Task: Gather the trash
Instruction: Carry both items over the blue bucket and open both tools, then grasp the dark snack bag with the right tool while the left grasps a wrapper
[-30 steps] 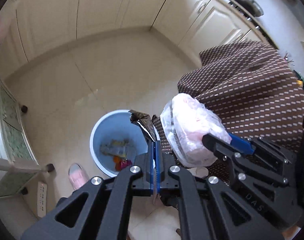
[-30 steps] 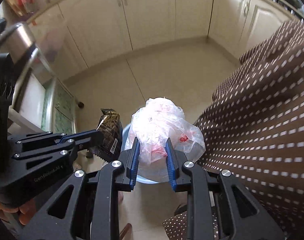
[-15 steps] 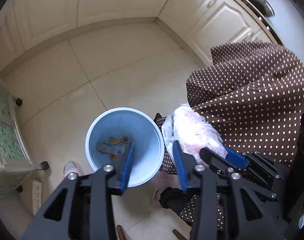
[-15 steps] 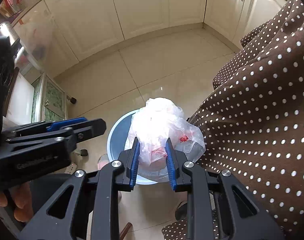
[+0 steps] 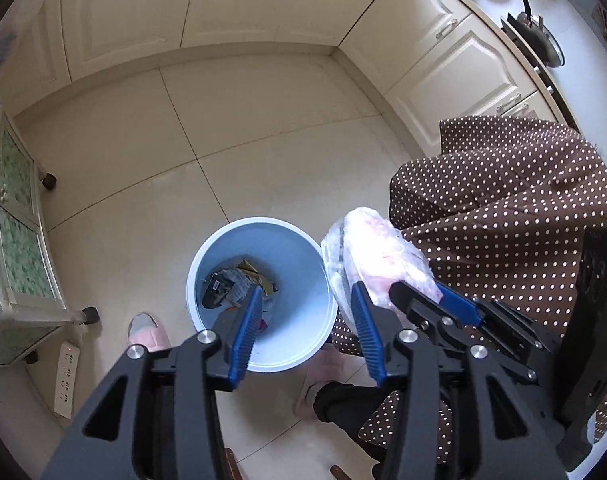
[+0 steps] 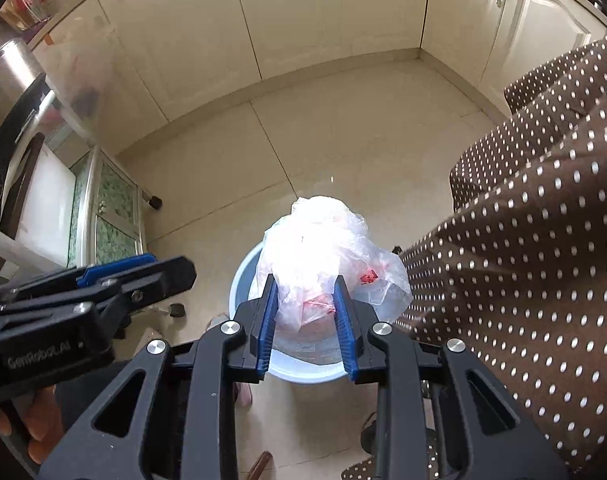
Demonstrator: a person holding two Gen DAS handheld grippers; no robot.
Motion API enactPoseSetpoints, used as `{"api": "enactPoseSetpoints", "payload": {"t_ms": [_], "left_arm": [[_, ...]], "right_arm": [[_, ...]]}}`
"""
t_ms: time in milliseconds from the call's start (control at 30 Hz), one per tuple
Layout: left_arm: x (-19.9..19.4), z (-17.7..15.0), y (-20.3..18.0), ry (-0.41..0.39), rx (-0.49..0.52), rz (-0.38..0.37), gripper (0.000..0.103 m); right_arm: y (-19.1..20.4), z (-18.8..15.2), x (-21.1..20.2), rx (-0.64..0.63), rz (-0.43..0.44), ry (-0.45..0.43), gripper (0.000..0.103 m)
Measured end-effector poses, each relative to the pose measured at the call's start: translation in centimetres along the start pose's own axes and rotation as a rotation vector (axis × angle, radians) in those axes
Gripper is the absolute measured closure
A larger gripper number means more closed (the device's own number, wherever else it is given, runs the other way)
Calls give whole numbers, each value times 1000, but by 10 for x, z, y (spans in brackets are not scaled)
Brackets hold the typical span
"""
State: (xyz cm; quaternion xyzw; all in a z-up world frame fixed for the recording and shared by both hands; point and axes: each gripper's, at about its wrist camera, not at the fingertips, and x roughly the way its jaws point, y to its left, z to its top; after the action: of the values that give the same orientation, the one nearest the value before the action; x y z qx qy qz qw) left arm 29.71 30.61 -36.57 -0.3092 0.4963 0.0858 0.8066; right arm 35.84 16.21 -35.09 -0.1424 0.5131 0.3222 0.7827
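Fig.: two hand-held tongs over a bin (image 5: 259, 296) on the kitchen floor (image 5: 263, 152), person bending w/ a dotted brown dress (image 5: 503, 220) at the right.

(a) Left tongs (image 5: 307, 316): jaws are opening, abt half apart, nothing between them. They are hanging directly above the bin mouth. Wrappers (image 5: 235, 284) are lying at the bin's bottom, toward its left wall.

(b) Right tongs (image 6: 305, 308): jaws are easing apart but the blue pads are pressing both sides of a crumpled clear plastic bag (image 6: 323, 252) w/ red print. The bag is bulging up and out past the tips. In the right-wrist view it is sitting over the bin's rim (image 6: 239, 280); from the left-wrist view it is hanging just beside the right edge of the bin (image 5: 375, 256), not clearly inside the opening.

(c) Step in hand, as judged: dropping rubbish, one piece at a time. Left side looks done; the bag is next.

(d) Next move calls for: shifting the right tongs toward the bin's centre, then letting the jaws go wide. A light bag may cling to a pad or drift onto the rim, so a low release is safer.

(e) A pink slipper (image 5: 147, 332) and a power strip (image 5: 65, 380) are lying left of the bin.
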Motion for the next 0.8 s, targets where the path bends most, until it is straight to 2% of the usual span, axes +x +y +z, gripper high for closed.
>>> {"api": "enactPoseSetpoints", "payload": {"t_ms": [133,200,400,533,800], "left_arm": [[-6,1,0,-8,-10,-21,57],[-9,2,0,-14,-11,-23,57],[-24,0,-8,-37,4,-38,57],[-42,-3,-20,-65,28,-53,57],[-95,-11,-63,-156,112,-99,57]], "right_arm": [[0,5,-5,-2,-5,-23,73],[3,7,-7,-3,-9,-43,66],[0,7,-23,-11,-28,-73,65],[-1,4,-47,-20,-40,-108,65],[-5,-3,-131,-20,-85,-234,62]]}}
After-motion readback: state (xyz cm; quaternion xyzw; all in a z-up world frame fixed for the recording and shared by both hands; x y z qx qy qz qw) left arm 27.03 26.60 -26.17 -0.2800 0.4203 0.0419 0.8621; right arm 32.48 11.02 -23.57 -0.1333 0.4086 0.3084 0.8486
